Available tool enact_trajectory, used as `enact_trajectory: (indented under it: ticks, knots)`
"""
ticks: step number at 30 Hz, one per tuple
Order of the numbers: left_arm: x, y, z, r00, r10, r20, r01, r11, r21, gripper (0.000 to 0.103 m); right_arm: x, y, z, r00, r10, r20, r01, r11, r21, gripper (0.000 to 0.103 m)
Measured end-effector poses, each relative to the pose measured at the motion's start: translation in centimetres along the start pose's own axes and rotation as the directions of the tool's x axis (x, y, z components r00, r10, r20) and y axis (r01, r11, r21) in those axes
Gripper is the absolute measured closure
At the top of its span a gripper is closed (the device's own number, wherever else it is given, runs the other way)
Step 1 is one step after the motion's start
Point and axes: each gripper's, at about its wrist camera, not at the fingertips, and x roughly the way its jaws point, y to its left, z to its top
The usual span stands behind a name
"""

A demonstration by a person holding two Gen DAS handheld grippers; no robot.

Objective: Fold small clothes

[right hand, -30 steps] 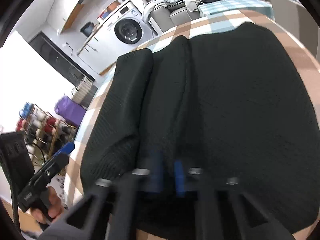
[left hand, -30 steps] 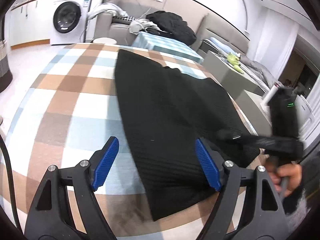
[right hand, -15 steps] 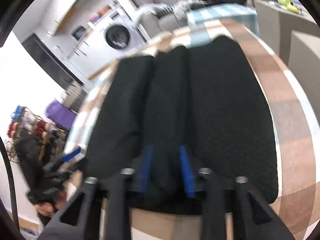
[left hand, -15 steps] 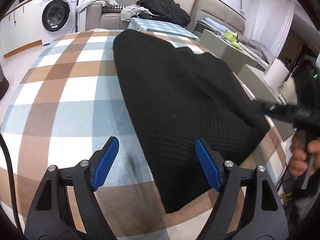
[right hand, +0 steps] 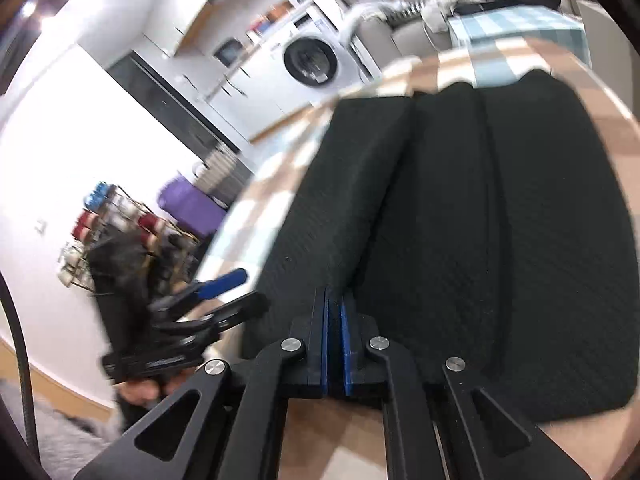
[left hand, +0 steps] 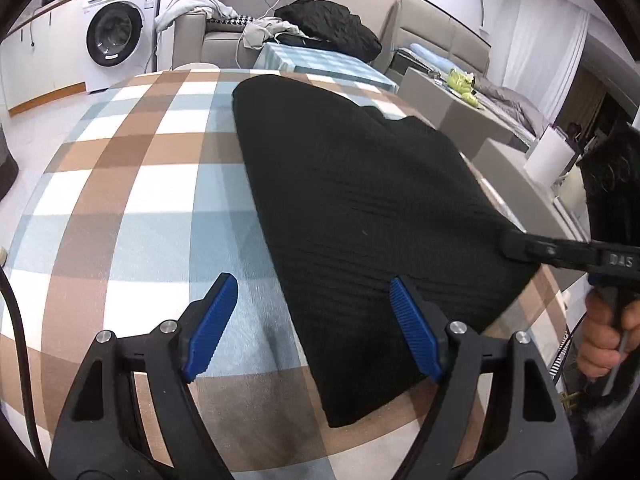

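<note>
My counter [left hand: 132, 208], checked in brown, blue and white, carries the black knit garment [left hand: 360, 208] towards its right side, reaching the near edge. My left gripper [left hand: 312, 328] hovers with jaws wide over the garment's near left corner. My right gripper [right hand: 334, 344] has its jaws pinched on the garment's near edge.

Black garment [left hand: 360, 208] lies on checked tablecloth [left hand: 132, 184]; left gripper [left hand: 312, 324] fingers spread above its near edge.
</note>
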Motion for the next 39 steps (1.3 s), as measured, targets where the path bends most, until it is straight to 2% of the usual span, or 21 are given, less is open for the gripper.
enact_trajectory:
  ticks: [2,4,6,7,9,11,16,19,20,21,22,24,26,28,30,31,33,35,37,39]
  knots:
    - [0.6,-0.1,0.0,1.000,0.008,-0.008,-0.008,1.000,0.007,0.027,-0.3,0.3,-0.3,1.000,-0.007,-0.007,0.007,1.000,0.013,0.098]
    - [1.6,-0.3,-0.2,0.999,0.027,-0.040,-0.026,0.999,0.025,0.027,0.7,-0.2,-1.0,0.990,-0.128,-0.060,0.128,0.992,-0.009,0.098]
    - [2.5,-0.6,-0.5,0.997,0.043,-0.064,-0.040,0.998,0.041,0.027,2.1,-1.7,-1.3,0.971,-0.201,-0.128,0.205,0.979,0.012,0.094]
    - [2.7,-0.7,-0.7,0.996,0.041,-0.073,-0.037,0.998,0.047,0.026,2.3,-2.1,-1.3,0.971,-0.195,-0.140,0.202,0.979,0.031,0.088]
    - [2.9,-0.8,-1.0,0.996,0.033,-0.078,-0.029,0.998,0.050,0.026,2.1,-2.3,-0.5,0.979,-0.162,-0.123,0.169,0.984,0.049,0.068]
    - [3.0,-0.7,-1.0,0.996,0.028,-0.080,-0.024,0.999,0.046,0.026,2.4,-1.8,1.0,0.987,-0.141,-0.081,0.146,0.988,0.052,0.060]
    - [3.1,-0.5,-1.1,0.996,0.022,-0.082,-0.019,0.999,0.040,0.026,6.2,-2.7,5.1,0.992,-0.112,-0.057,0.118,0.986,0.115,0.060]
    - [3.0,-0.5,-1.1,0.997,0.021,-0.079,-0.018,0.999,0.037,0.026,6.4,-5.1,7.5,0.992,-0.115,-0.047,0.121,0.982,0.145,0.064]
    - [3.0,-0.5,-1.0,0.997,0.020,-0.077,-0.018,0.999,0.034,0.027,6.8,-4.9,8.1,0.992,-0.123,-0.040,0.128,0.984,0.127,0.081]
    - [2.9,-0.5,-0.9,0.997,0.021,-0.072,-0.019,0.999,0.030,0.027,7.2,-4.7,8.6,0.990,-0.136,-0.040,0.139,0.984,0.110,0.093]
    - [2.7,-0.5,-0.7,0.998,0.016,-0.066,-0.015,0.999,0.028,0.027,7.4,-4.3,9.2,0.989,-0.145,-0.033,0.148,0.985,0.092,0.094]
    - [2.5,-0.4,-0.4,0.998,0.005,-0.062,-0.003,1.000,0.028,0.026,6.6,-2.6,9.9,0.991,-0.131,0.037,0.130,0.991,0.030,0.094]
    - [2.5,-0.3,-0.2,0.998,0.002,-0.062,0.000,1.000,0.027,0.026,5.3,-1.5,9.9,0.977,-0.205,0.065,0.207,0.978,-0.023,0.094]
    - [2.8,-0.2,-0.2,0.998,0.000,-0.070,0.002,1.000,0.025,0.026,5.7,-2.2,9.9,0.964,-0.264,0.039,0.265,0.964,-0.024,0.094]
    - [3.1,-0.2,-0.3,0.997,0.014,-0.080,-0.012,1.000,0.028,0.027,7.2,-3.2,9.7,0.951,-0.308,-0.023,0.308,0.951,-0.027,0.091]
    - [3.2,-0.1,-0.5,0.996,0.016,-0.082,-0.013,1.000,0.028,0.026,7.7,-3.7,9.3,0.951,-0.304,-0.059,0.303,0.953,-0.016,0.089]
    - [3.0,0.1,-0.6,0.997,0.013,-0.079,-0.011,1.000,0.021,0.026,6.6,-3.9,8.2,0.965,-0.255,-0.064,0.256,0.967,0.010,0.081]
    - [2.8,0.4,-0.7,0.997,0.005,-0.075,-0.004,1.000,0.006,0.026,4.8,-3.9,6.6,0.982,-0.175,-0.077,0.177,0.984,0.025,0.068]
    - [2.7,0.5,-0.8,0.997,0.003,-0.074,-0.003,1.000,-0.003,0.026,2.9,-3.9,4.4,0.992,-0.103,-0.079,0.107,0.993,0.041,0.067]
    - [2.6,0.5,-0.9,0.997,0.001,-0.074,-0.001,1.000,-0.005,0.026,1.6,-3.2,2.5,0.994,-0.071,-0.082,0.074,0.996,0.042,0.067]
